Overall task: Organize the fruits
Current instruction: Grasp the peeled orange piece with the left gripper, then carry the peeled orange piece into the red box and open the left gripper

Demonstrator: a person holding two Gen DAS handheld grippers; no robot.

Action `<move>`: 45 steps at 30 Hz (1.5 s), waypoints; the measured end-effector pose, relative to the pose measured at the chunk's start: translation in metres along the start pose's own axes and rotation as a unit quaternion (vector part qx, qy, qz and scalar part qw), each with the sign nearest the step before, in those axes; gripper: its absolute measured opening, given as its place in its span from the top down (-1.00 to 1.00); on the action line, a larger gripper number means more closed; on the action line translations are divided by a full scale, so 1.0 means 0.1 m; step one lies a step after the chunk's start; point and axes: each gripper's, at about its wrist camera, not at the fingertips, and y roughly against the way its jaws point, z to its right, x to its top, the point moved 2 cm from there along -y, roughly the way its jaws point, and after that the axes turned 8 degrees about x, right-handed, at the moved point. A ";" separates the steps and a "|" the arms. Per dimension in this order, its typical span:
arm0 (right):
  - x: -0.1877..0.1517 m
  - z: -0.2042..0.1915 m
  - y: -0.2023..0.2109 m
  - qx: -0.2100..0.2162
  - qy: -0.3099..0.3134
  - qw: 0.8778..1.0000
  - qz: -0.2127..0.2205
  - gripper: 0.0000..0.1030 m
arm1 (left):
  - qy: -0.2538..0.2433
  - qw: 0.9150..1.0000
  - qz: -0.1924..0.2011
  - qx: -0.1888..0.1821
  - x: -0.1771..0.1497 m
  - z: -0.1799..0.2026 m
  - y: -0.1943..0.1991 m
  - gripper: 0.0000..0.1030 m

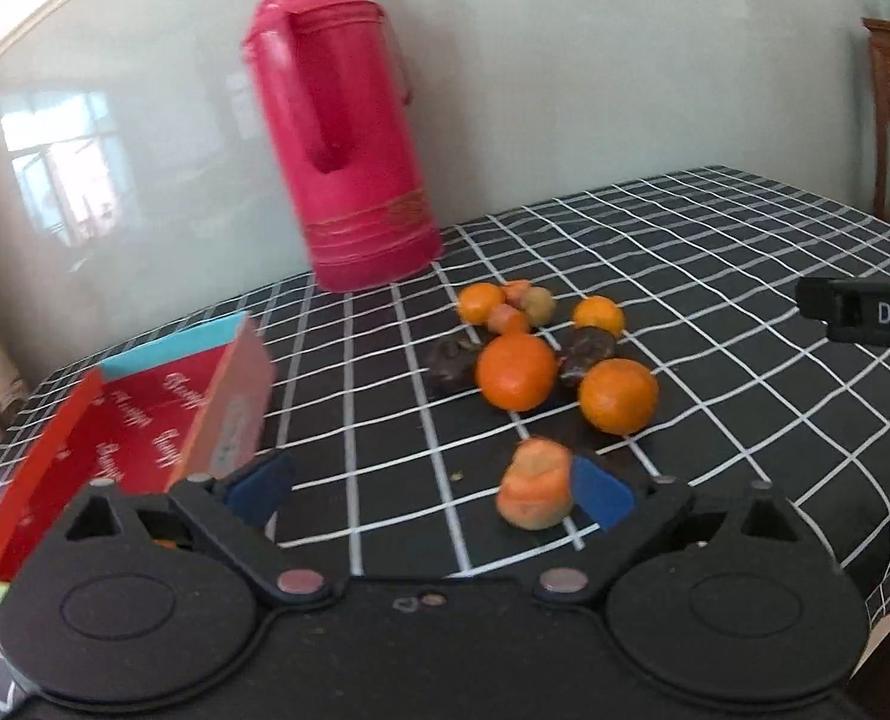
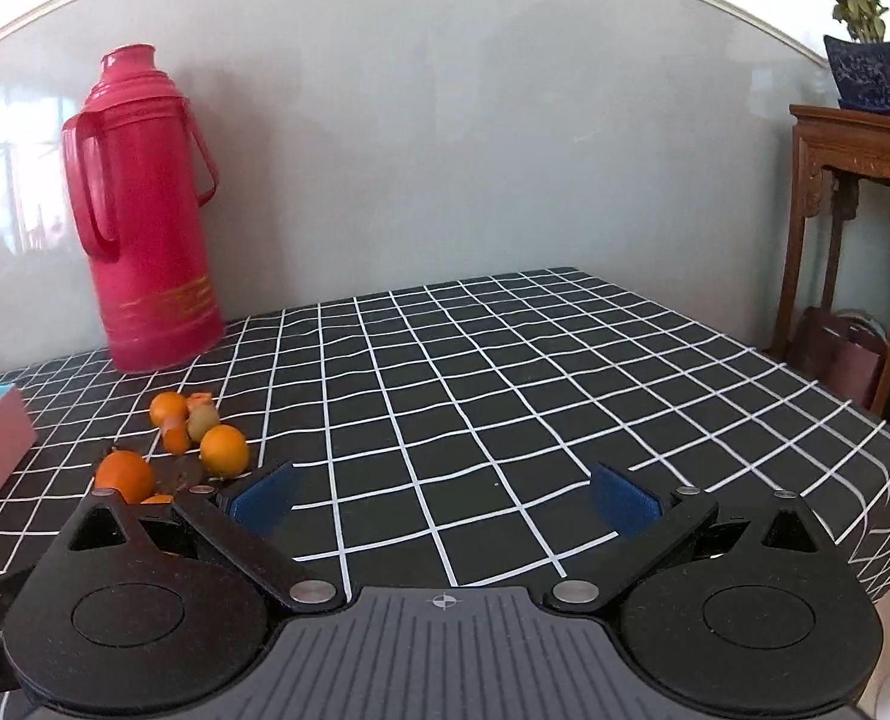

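Several fruits lie grouped on the checked tablecloth (image 1: 685,252): oranges such as a big one (image 1: 516,371) and another (image 1: 618,395), dark fruits (image 1: 452,361), and small orange and yellowish pieces (image 1: 508,318). A blurred orange fruit (image 1: 535,489) sits between my left gripper's fingers, against the right blue pad (image 1: 602,491). My left gripper (image 1: 430,489) is open wide. An open red box (image 1: 139,426) stands at the left. My right gripper (image 2: 445,501) is open and empty over bare cloth; the fruit pile (image 2: 223,449) lies to its left.
A tall red thermos (image 1: 343,138) stands at the back by the wall, also seen in the right wrist view (image 2: 145,210). A wooden stand (image 2: 853,228) with a potted plant (image 2: 865,54) is beyond the table's right edge. The right gripper's tip (image 1: 865,315) shows at the left view's right edge.
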 end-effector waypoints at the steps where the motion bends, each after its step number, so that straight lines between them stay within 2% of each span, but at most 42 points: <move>1: 0.00 0.00 -0.02 -0.001 0.001 1.000 0.000 -1.00 | -0.003 1.000 0.000 -0.005 0.00 0.02 -0.03 -0.71; 5: 0.00 -0.03 -0.04 -0.012 0.014 1.000 0.007 -1.00 | -0.003 0.999 -0.004 -0.042 0.00 0.11 -0.14 -0.45; 7: -0.02 -0.04 -0.05 -0.016 0.018 1.000 0.006 -1.00 | 0.001 0.998 -0.010 -0.059 -0.02 0.15 -0.18 -0.23; 9: -0.03 -0.05 -0.05 -0.018 0.021 1.000 0.006 -1.00 | 0.003 0.997 -0.019 -0.070 -0.05 0.18 -0.22 -0.10; 12: -0.04 -0.06 -0.08 -0.015 0.020 1.000 0.004 -1.00 | 0.013 0.996 -0.022 -0.090 -0.08 0.19 -0.26 0.20; 13: -0.05 -0.07 -0.08 -0.014 0.019 1.000 0.002 -1.00 | 0.016 0.995 -0.020 -0.093 -0.08 0.19 -0.25 0.41; 14: -0.05 -0.08 -0.09 -0.013 0.018 1.000 0.001 -1.00 | 0.018 0.995 -0.019 -0.095 -0.09 0.20 -0.25 0.50; 21: -0.09 -0.16 -0.15 -0.004 0.026 1.000 -0.008 -1.00 | 0.021 0.996 -0.002 -0.088 -0.13 0.18 -0.22 0.52; 26: -0.11 -0.21 -0.17 0.004 0.024 1.000 -0.013 -1.00 | 0.052 0.998 0.026 -0.039 -0.04 -0.07 -0.12 0.53; 29: -0.12 -0.25 -0.20 0.012 0.019 1.000 -0.020 -1.00 | 0.087 0.995 0.050 0.026 0.01 -0.39 -0.04 0.52; 32: -0.13 -0.31 -0.21 0.020 0.019 0.999 -0.024 -1.00 | 0.123 0.984 0.058 0.113 0.01 -0.76 -0.01 0.53; 34: -0.14 -0.36 -0.21 0.025 0.024 0.999 -0.023 -1.00 | 0.141 0.976 0.046 0.159 -0.03 -0.98 -0.05 0.53; 36: -0.15 -0.41 -0.21 0.029 0.029 0.999 -0.025 -1.00 | 0.161 0.969 0.015 0.189 -0.09 -1.19 -0.16 0.53; 39: -0.17 -0.49 -0.23 0.037 0.034 0.998 -0.028 -1.00 | 0.184 0.960 -0.027 0.211 -0.20 -1.43 -0.29 0.52; 43: -0.19 -0.58 -0.27 0.050 0.040 0.997 -0.033 -1.00 | 0.201 0.949 -0.055 0.237 -0.28 -1.64 -0.35 0.52; 45: -0.20 -0.62 -0.29 0.061 0.043 0.996 -0.039 -1.00 | 0.203 0.944 -0.070 0.250 -0.29 -1.67 -0.39 0.44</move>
